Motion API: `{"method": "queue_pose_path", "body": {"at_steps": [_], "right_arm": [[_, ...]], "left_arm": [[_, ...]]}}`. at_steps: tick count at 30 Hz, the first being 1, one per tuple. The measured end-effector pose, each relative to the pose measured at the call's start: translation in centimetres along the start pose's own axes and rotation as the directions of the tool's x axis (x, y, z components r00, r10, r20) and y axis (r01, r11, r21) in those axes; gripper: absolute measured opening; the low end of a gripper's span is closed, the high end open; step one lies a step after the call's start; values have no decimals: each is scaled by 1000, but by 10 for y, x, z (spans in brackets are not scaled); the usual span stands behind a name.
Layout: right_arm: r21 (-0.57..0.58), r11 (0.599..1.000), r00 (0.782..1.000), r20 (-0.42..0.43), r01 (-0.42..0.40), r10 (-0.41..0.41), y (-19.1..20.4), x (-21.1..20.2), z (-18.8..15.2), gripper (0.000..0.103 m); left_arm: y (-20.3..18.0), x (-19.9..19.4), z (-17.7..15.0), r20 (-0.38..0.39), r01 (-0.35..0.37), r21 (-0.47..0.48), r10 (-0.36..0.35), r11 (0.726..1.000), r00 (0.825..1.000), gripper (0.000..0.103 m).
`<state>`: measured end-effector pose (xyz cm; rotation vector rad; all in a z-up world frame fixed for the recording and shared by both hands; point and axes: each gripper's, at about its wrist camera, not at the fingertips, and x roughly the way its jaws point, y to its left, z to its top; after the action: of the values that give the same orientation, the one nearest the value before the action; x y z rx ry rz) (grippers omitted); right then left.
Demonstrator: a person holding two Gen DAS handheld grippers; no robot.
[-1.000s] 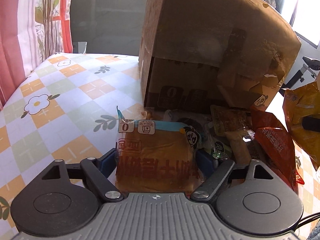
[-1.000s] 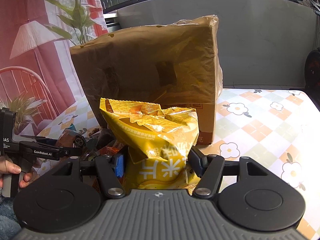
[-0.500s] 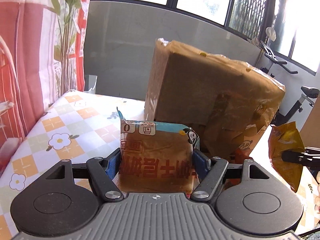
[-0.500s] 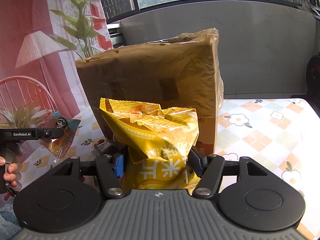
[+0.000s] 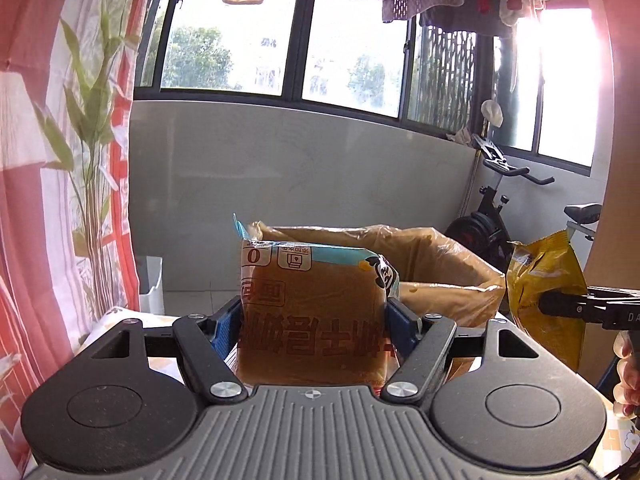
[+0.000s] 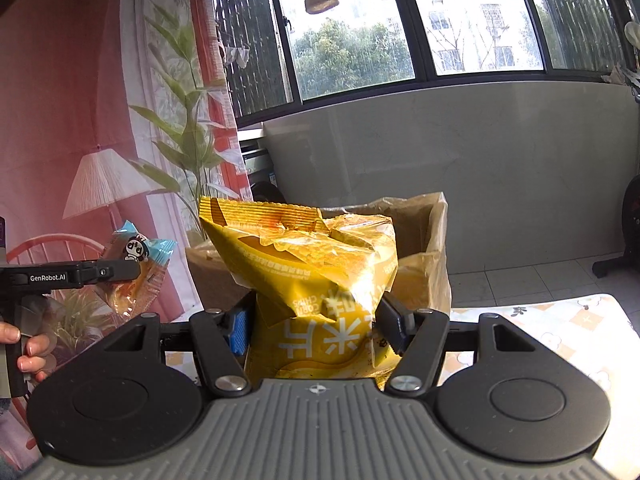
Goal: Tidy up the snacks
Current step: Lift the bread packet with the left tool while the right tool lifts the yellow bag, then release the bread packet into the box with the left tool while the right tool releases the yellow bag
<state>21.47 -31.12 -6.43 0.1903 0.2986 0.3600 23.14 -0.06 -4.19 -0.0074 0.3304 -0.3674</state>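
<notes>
Snacks are in the air, one in each gripper. In the left wrist view, the left gripper (image 5: pixel 314 320) is closed on a brown bread packet (image 5: pixel 312 320) with a blue top edge, held upright before the open mouth of the lined cardboard box (image 5: pixel 448 264). In the right wrist view, the right gripper (image 6: pixel 316 326) clamps a yellow chips bag (image 6: pixel 316 276), also in front of the box. I judge both pickups as done; placing the two packs in the box is left. The inside of the box is hidden.
</notes>
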Motion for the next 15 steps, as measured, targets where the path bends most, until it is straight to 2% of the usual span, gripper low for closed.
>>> {"method": "queue_pose_path", "body": {"at_steps": [10,15], "right_arm": [[-76,994,991,104,-77,84,-12,20,59,64],[-109,987,984,125,-116,129,-22,63,79,64]], "left_arm": [[-24,41,51,71,43,75,-49,996,996,76],[-29,82,68,43,51,93,-56,994,998,76]]}}
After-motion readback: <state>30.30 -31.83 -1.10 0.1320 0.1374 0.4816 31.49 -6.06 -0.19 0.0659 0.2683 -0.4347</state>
